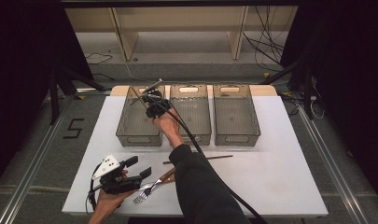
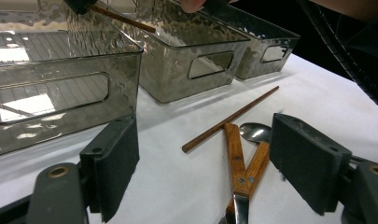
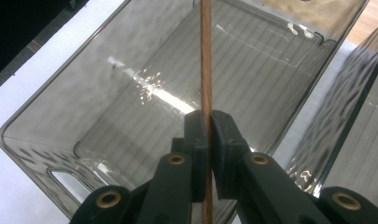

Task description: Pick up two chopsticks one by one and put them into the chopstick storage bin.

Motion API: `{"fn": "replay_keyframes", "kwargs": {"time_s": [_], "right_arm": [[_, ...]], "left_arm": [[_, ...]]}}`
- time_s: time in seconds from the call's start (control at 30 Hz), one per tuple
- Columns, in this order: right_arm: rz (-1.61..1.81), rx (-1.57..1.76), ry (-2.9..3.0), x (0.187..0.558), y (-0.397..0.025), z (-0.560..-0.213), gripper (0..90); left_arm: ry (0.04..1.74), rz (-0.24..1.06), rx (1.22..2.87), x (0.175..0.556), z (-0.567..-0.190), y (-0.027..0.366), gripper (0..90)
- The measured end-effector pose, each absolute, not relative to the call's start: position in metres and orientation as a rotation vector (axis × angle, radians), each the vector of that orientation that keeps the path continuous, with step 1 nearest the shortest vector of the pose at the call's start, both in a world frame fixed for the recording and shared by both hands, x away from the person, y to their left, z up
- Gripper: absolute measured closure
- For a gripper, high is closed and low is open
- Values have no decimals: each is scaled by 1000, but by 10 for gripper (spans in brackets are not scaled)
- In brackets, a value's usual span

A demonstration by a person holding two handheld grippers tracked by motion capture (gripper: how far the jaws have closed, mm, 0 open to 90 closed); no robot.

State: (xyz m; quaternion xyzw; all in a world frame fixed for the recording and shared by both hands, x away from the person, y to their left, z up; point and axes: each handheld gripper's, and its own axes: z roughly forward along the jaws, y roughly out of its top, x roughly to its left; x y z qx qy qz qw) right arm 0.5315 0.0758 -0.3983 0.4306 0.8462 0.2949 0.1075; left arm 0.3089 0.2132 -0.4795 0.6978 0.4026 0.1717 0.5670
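chopstick (image 3: 206, 60) stands clamped between the jaws of the right gripper (image 3: 206, 133), which close tight on its shaft; it hangs over the open left bin (image 3: 107, 84), its upper length running up past the far rim. in the high view the right gripper (image 1: 153, 103) sits above the left bin (image 1: 130, 133), at its right wall, with the chopstick (image 1: 141, 98) slanting across the bin's top. the middle bin (image 1: 192, 112) and right bin (image 1: 235, 116) stand just beside it in a row along the far part of the white worktop (image 1: 280, 177); narrow gaps part the three.

the left gripper (image 1: 130, 170) rests low near the front left edge of the worktop, jaws spread apart with nothing between them. in its own view the left gripper (image 2: 203, 163) looks at a second chopstick (image 2: 228, 119) lying flat on the worktop, a wood-handled fork (image 2: 237, 172) and a spoon (image 2: 255, 133) whose handles cross just before the jaws. in the high view the fork (image 1: 147, 191) lies close to the front edge, the second chopstick (image 1: 200, 159) a little beyond it.

the only readable writing is a figure "5" (image 1: 73, 128) marked on the floor left of the worktop; the bins carry no label i can read.

open worktop lies to the right of the cutlery and in front of the middle and right bins. the cable (image 1: 196, 144) from the right gripper trails back over the sleeve (image 1: 200, 186) toward the front edge.
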Motion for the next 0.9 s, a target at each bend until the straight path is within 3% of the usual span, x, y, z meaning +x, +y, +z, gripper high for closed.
{"fn": "replay_keyframes", "kwargs": {"time_s": [0.07, 0.13, 0.2, 0.9], "right_arm": [[881, 1277, 2487, 532, 76, -399, 848], [954, 1311, 2533, 534, 77, -399, 645], [991, 1289, 2543, 533, 77, -398, 572], [1102, 1128, 2557, 518, 68, -379, 401]], "left_arm": [[946, 403, 1640, 309, -479, 213, 239], [946, 402, 1642, 309, -480, 213, 239], [946, 402, 1642, 309, -480, 213, 239], [963, 417, 1628, 309, -479, 216, 239]]}}
